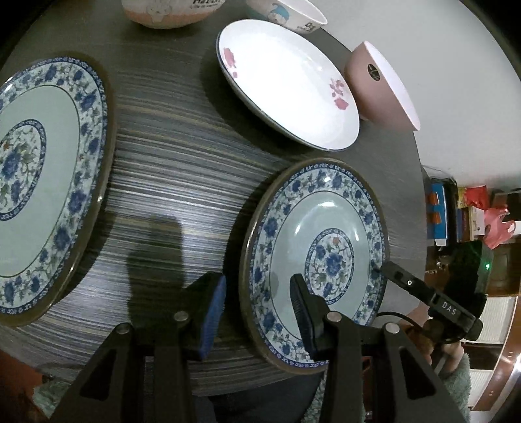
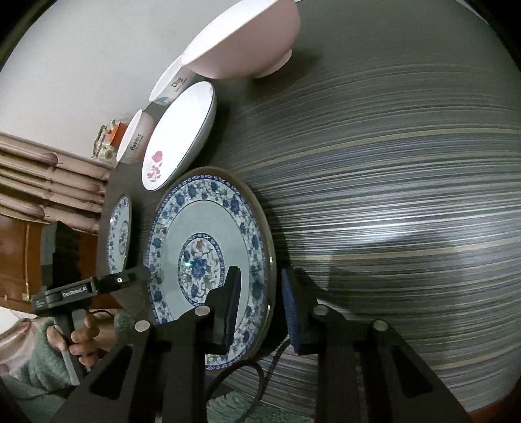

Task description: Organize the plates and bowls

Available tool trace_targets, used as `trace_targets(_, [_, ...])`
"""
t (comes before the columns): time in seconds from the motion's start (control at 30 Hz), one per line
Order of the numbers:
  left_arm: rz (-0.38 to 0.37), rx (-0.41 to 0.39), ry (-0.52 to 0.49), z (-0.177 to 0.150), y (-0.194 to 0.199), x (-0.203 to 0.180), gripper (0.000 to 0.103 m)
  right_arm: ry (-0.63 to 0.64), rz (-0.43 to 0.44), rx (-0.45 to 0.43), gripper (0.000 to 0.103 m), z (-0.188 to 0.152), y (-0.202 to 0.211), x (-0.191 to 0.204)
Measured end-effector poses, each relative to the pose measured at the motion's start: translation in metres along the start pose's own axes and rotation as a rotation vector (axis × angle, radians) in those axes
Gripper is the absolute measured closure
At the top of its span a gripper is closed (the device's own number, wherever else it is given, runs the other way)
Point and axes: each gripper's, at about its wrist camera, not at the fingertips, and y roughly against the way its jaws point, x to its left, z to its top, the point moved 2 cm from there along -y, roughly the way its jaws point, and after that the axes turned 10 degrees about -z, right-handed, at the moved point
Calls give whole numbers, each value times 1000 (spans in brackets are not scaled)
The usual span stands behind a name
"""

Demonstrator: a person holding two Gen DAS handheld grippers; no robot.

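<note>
A blue-and-white flowered plate (image 1: 329,247) (image 2: 208,240) lies flat on the dark striped table (image 1: 179,162). My left gripper (image 1: 259,309) is open and straddles the plate's near-left rim: one pad is outside it and the other over the plate's inside. My right gripper (image 2: 260,306) straddles the opposite rim, its pads close on either side with a thin gap showing, so it is open. Each gripper also shows in the other view at the plate's edge: the right gripper (image 1: 387,268) and the left gripper (image 2: 136,275).
A larger blue-flowered plate (image 1: 49,182) (image 2: 119,234) lies to the left. Behind are a white plate with pink flowers (image 1: 286,84) (image 2: 182,133), a pink bowl (image 1: 381,88) (image 2: 247,42) and two cartoon bowls (image 1: 169,13) (image 1: 293,13). The table edge runs just below the grippers.
</note>
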Motion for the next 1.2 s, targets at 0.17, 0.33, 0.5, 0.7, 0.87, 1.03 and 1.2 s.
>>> trace_targets(0.17, [-3, -6, -11, 0, 0, 0, 63, -2, 11, 5, 80, 1, -3, 0])
trace_targets(0.33, [-3, 1, -39, 0, -2, -3, 64, -12, 22, 11, 82, 0, -5, -3])
trace_targets(0.5, [1, 9, -60, 1, -7, -6, 71, -10, 17, 23, 85, -1, -9, -3])
trace_targets(0.7, [40, 2, -78, 1, -5, -3, 87, -24, 1, 11, 90, -1, -9, -3])
trace_targets(0.87, [63, -9, -115, -2, -2, -3, 85, -17, -18, 0, 90, -4, -7, 2])
trace_targets(1.03, [54, -20, -122, -5, 9, -1, 85, -10, -17, -2, 90, -7, -4, 6])
trace_targets(1.2, [57, -32, -125, -5, 14, -2, 85, 2, -15, -6, 90, -10, 1, 14])
